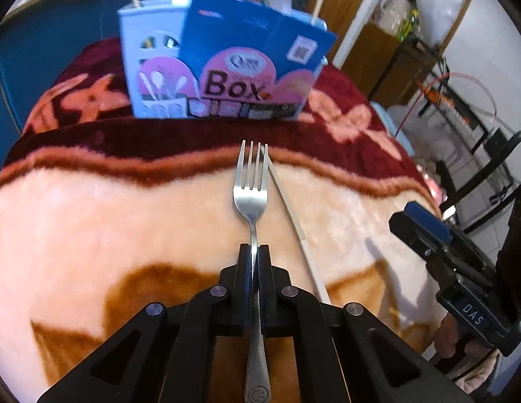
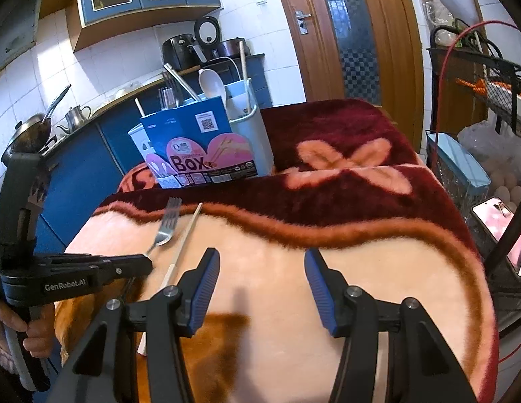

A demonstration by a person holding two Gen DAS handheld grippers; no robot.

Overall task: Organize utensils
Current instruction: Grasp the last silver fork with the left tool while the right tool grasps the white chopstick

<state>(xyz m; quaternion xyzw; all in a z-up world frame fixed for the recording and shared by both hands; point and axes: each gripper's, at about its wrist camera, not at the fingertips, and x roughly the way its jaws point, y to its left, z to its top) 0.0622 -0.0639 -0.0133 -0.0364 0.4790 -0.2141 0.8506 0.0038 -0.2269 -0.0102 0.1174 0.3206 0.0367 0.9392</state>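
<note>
Left gripper (image 1: pixel 254 252): clamped on the neck of a steel fork (image 1: pixel 251 188), tines pointed forward toward the holder; in the right wrist view the fork appears lifted just off the blanket, though contact cannot be ruled out.
Grip risk: the fork is held by a narrow, smooth shank between flat pads, so it could be rotated or slid out if it is tipped upright quickly.
Chopstick (image 1: pixel 295 225): a pale single chopstick is lying on the blanket just beside the fork, its tip close to the tines; it could be snagged and dragged along if the fork is swept sideways.
Right gripper (image 2: pixel 262 288): spread wide with nothing between its blue pads, held above the blanket and apart from both utensils.
Blanket (image 1: pixel 92 221): thick pile, in which tines could be caught if the fork is lowered.
Utensil holder (image 1: pixel 149 67): standing further back, already crowded with a spoon and sticks, wrapped by a loose blue "Box" card sleeve (image 1: pixel 253 57); the sleeve or holder could be knocked over by a misjudged insertion.
</note>
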